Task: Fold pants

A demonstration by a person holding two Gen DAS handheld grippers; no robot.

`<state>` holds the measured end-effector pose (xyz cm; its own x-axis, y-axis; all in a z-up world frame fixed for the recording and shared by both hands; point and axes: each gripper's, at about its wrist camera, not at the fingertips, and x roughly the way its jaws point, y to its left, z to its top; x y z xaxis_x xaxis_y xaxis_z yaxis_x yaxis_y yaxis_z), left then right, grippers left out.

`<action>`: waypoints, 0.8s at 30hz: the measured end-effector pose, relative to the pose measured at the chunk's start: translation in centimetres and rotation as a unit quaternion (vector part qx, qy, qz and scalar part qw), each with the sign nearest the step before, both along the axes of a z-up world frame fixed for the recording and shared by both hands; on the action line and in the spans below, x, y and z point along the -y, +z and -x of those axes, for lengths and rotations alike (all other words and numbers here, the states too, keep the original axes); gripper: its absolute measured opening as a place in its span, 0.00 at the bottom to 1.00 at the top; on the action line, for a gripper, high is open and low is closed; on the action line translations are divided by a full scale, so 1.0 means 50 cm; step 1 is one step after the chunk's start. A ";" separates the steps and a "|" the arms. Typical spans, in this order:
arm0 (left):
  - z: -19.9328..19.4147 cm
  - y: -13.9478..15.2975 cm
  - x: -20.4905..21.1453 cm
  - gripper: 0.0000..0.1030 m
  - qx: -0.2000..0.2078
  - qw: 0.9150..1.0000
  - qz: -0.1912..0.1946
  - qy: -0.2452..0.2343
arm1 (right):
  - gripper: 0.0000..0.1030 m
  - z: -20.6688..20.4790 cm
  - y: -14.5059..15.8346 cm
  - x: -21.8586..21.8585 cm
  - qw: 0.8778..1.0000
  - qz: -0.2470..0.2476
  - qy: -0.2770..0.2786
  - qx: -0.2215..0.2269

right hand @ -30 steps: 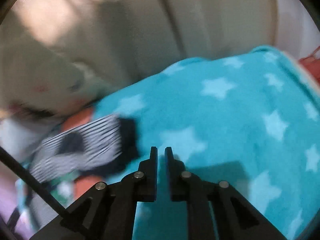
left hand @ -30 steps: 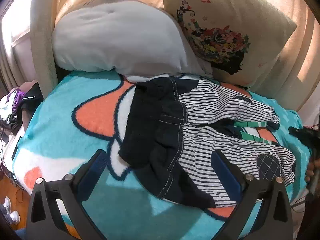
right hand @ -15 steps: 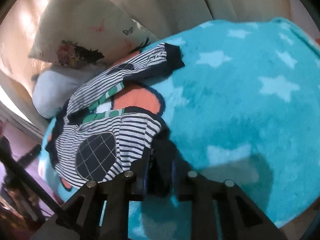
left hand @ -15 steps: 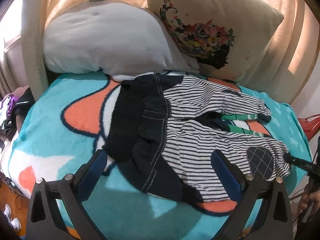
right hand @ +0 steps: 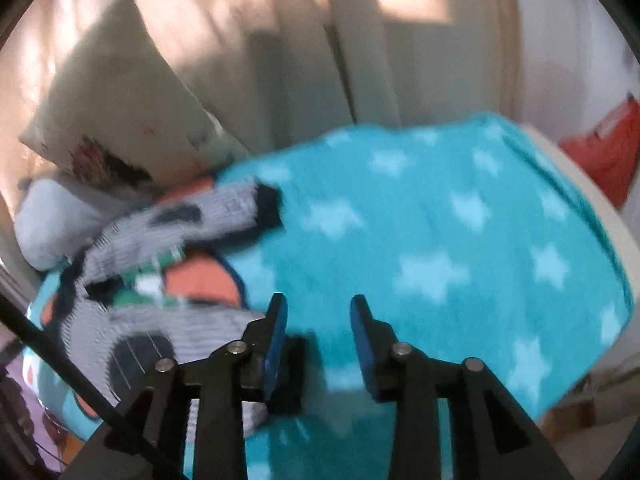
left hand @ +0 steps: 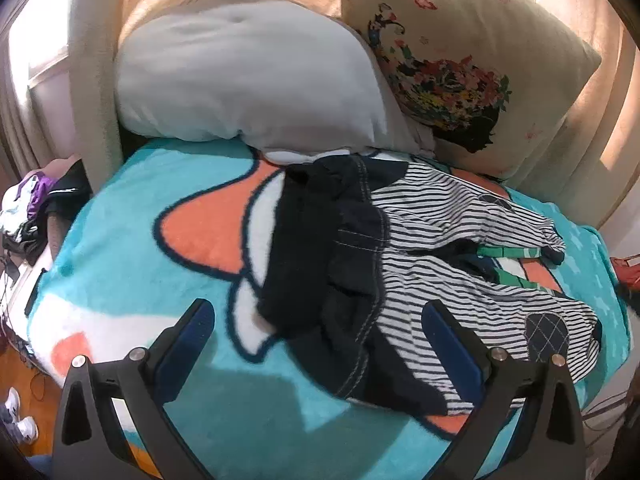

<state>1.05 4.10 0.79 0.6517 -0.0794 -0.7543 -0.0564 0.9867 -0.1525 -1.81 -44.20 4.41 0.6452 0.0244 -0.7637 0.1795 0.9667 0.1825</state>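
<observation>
My right gripper (right hand: 318,318) has just opened off the near leg cuff; nothing between its pads now. Left gripper (left hand: 320,322) hangs wide and empty above the pants (left hand: 420,264), which are spread on the blanket (left hand: 132,264). Legs laid out; next, pinch a cuff and fold.

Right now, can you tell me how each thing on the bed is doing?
Striped pants: spread out on the blanket, legs apart, not folded yet.
Blanket: lying flat over the bed.
Left gripper: fingers wide open, holding nothing.
Right gripper: fingers just opened, nothing between them.
Grey pillow: leaning at the back.
Flower pillow: propped upright beside it.
</observation>
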 end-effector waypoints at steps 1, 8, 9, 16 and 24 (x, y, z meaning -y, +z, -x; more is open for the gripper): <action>-0.001 -0.002 0.007 1.00 0.000 1.000 0.001 -0.003 | 0.41 -0.022 0.012 -0.007 1.000 -0.004 0.010 0.004; 0.010 0.000 0.027 1.00 0.001 1.000 0.000 -0.017 | 0.49 -0.296 -0.068 -0.033 0.995 -0.024 0.056 -0.083; 0.012 0.003 0.021 1.00 0.004 1.000 -0.005 -0.014 | 0.49 -0.320 -0.089 -0.029 0.993 -0.033 0.054 -0.096; -0.020 0.001 -0.042 1.00 -0.001 1.000 -0.020 0.022 | 0.18 -0.341 -0.118 -0.040 0.989 -0.041 0.082 -0.113; -0.094 0.042 -0.016 1.00 0.016 0.998 -0.043 -0.040 | 0.40 -0.296 -0.089 0.009 0.994 -0.014 0.047 -0.098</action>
<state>5.74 4.90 2.88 0.6699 -0.0685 -0.7393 0.0266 0.9973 -0.0683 12.98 -44.67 -0.03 0.4785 0.1005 -0.8723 0.1240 0.9757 0.1805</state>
